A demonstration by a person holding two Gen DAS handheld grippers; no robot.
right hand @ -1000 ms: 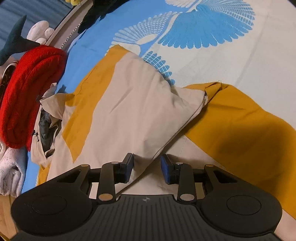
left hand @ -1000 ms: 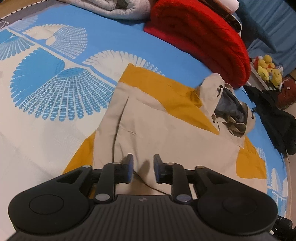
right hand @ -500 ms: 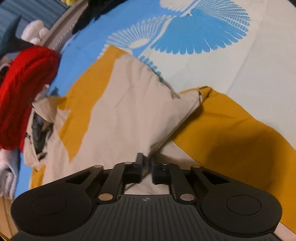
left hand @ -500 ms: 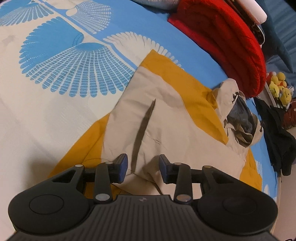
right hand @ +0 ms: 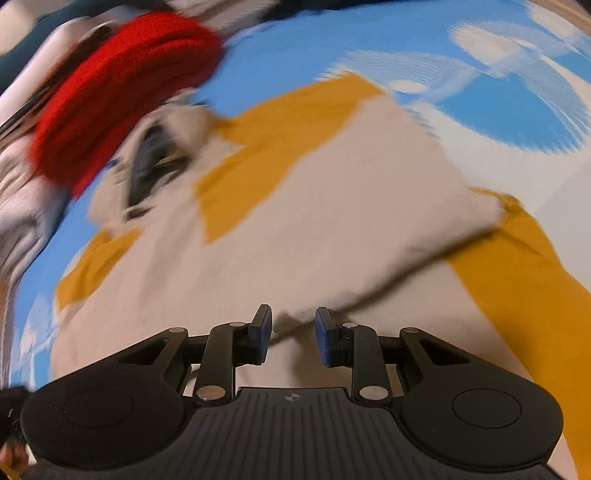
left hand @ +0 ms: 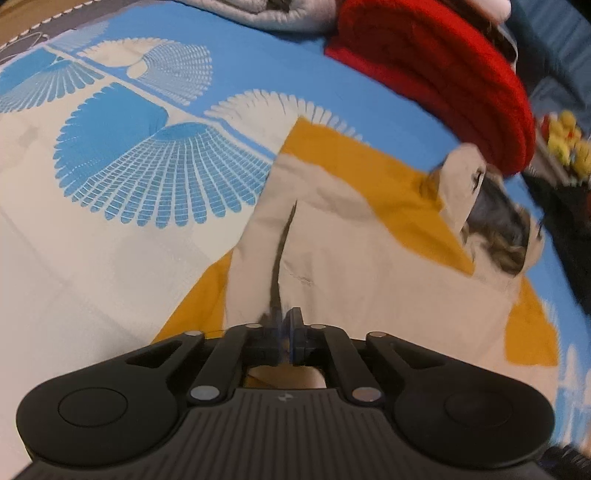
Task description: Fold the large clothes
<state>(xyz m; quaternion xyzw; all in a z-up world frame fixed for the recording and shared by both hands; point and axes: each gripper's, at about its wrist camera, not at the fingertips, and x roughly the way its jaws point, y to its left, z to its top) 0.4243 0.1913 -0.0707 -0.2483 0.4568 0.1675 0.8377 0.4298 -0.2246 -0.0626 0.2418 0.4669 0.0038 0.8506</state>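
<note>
A beige and mustard-yellow hooded jacket [left hand: 354, 266] lies spread on the bed, its hood [left hand: 491, 221] at the far right near the red blanket. My left gripper [left hand: 283, 325] is shut on the jacket's near beige edge, beside a dark fold line. In the right wrist view the jacket [right hand: 332, 221] fills the middle, blurred by motion, with a beige flap folded over the yellow part. My right gripper [right hand: 291, 325] is open, its pads either side of the flap's near edge.
The bedsheet [left hand: 122, 177] is blue and white with fan patterns. A rolled red blanket [left hand: 443, 74] and grey-white clothes [left hand: 266, 11] lie at the far edge. Dark clothes and yellow plush toys [left hand: 565, 140] sit at the right.
My left gripper has shut on the jacket's near edge. My right gripper, shut half a second ago, has opened and swung, so its view is blurred.
</note>
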